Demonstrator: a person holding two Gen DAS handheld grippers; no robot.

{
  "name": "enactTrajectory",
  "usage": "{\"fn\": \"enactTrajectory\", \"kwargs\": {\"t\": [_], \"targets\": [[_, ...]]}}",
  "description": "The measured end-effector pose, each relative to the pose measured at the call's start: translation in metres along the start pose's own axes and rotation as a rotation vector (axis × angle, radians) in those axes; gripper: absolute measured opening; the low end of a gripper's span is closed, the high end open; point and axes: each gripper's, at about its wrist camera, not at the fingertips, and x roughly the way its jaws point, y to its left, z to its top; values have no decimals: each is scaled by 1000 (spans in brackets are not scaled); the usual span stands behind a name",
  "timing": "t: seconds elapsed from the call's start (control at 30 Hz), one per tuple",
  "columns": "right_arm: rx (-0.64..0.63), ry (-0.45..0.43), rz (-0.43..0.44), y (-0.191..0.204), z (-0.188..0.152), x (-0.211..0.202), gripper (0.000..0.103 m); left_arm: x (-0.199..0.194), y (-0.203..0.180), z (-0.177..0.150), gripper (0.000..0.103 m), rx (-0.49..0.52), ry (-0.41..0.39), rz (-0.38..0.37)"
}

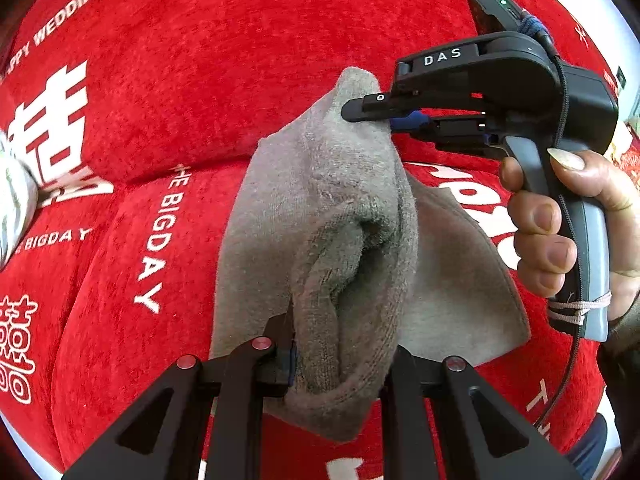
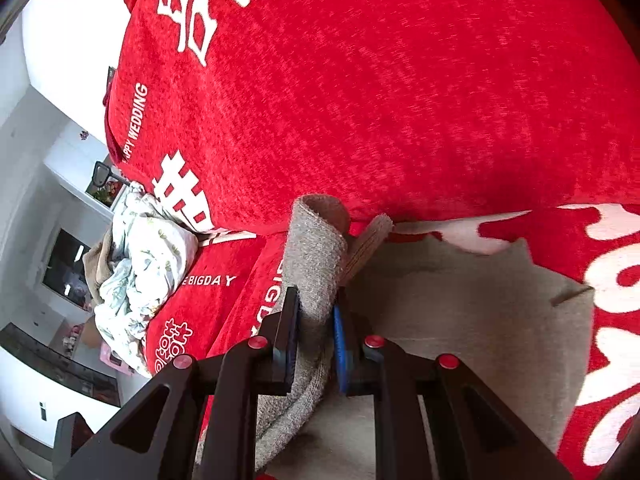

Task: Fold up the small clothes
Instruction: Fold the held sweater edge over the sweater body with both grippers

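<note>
A grey-brown sock point(image 1: 320, 216) is held up over the red sofa, stretched between both grippers. My left gripper point(image 1: 340, 360) is shut on its near end, which bunches between the fingers. My right gripper point(image 1: 380, 114), held by a hand, is shut on the far end in the left wrist view. In the right wrist view the right gripper point(image 2: 316, 332) clamps a rolled band of the sock point(image 2: 316, 256). A second flat grey-brown cloth piece point(image 2: 460, 312) lies on the seat below; it also shows in the left wrist view point(image 1: 452, 280).
The red sofa cover point(image 1: 200, 92) with white lettering spans seat and backrest. A crumpled white floral garment point(image 2: 148, 260) lies on the seat to the left, also at the left edge of the left wrist view point(image 1: 12, 208). Room furniture lies beyond the sofa's left end.
</note>
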Motion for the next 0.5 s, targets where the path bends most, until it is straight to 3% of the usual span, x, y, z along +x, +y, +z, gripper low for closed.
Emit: {"fn": "enactTrajectory", "kwargs": {"t": [0.5], "targets": [[21,-6,-4,-44,0,-32,17,15,-55,1,16,74,45,-16]]}}
